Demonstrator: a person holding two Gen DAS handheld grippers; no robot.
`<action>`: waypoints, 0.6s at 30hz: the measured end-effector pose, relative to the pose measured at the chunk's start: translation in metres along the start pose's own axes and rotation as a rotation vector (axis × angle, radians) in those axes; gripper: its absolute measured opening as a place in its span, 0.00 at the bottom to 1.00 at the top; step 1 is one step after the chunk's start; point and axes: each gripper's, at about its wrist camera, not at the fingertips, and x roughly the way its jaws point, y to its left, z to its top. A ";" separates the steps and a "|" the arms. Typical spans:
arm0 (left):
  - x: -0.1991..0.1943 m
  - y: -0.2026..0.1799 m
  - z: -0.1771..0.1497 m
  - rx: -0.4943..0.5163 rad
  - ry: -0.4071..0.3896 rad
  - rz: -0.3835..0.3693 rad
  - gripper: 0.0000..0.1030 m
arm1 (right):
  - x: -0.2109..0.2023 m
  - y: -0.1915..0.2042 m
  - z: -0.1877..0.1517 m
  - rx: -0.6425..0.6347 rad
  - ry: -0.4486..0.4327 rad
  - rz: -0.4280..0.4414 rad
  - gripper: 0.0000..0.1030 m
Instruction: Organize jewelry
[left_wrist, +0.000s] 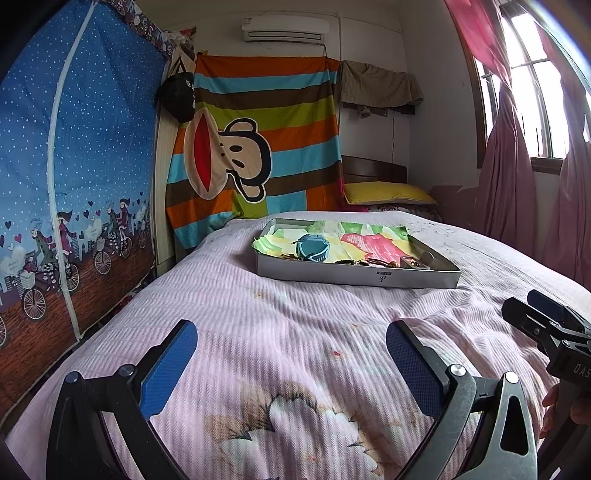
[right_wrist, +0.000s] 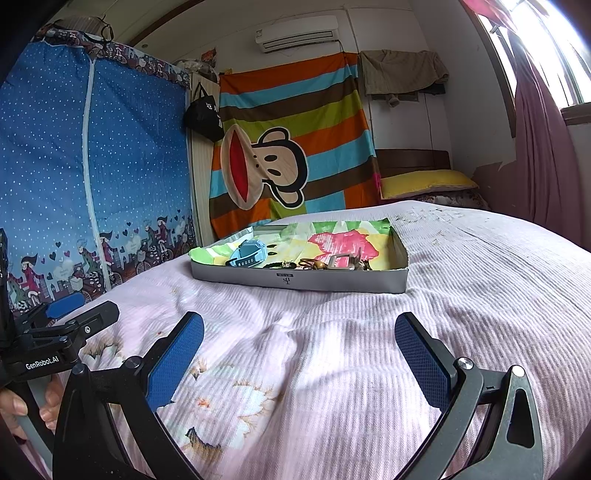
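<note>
A shallow grey tray (left_wrist: 354, 277) (right_wrist: 295, 282) lined with coloured paper lies on the pink bed ahead of both grippers. In it lie a blue watch (left_wrist: 311, 248) (right_wrist: 248, 253), small dark and gold jewelry pieces (left_wrist: 373, 262) (right_wrist: 314, 264) and a small open box (left_wrist: 413, 261) (right_wrist: 341, 260). My left gripper (left_wrist: 291, 354) is open and empty, low over the bedspread, well short of the tray. My right gripper (right_wrist: 299, 354) is open and empty too, beside the left one. Each gripper shows at the edge of the other's view (left_wrist: 546, 325) (right_wrist: 70, 321).
A pink bedspread (left_wrist: 277, 332) covers the bed. A blue fabric wardrobe (left_wrist: 74, 166) stands along the left. A striped monkey blanket (left_wrist: 255, 147) hangs behind. A yellow pillow (left_wrist: 388, 194) lies at the head; a window with pink curtains (left_wrist: 517, 166) is on the right.
</note>
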 end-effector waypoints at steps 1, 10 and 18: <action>0.000 0.000 0.000 0.000 0.000 0.000 1.00 | 0.000 0.000 0.000 0.000 0.000 0.000 0.99; 0.000 0.000 0.000 0.000 -0.001 0.001 1.00 | 0.000 0.000 0.000 -0.001 -0.001 0.000 0.99; 0.000 0.001 0.001 -0.001 -0.001 0.002 1.00 | -0.001 0.001 0.002 0.001 -0.001 0.000 0.99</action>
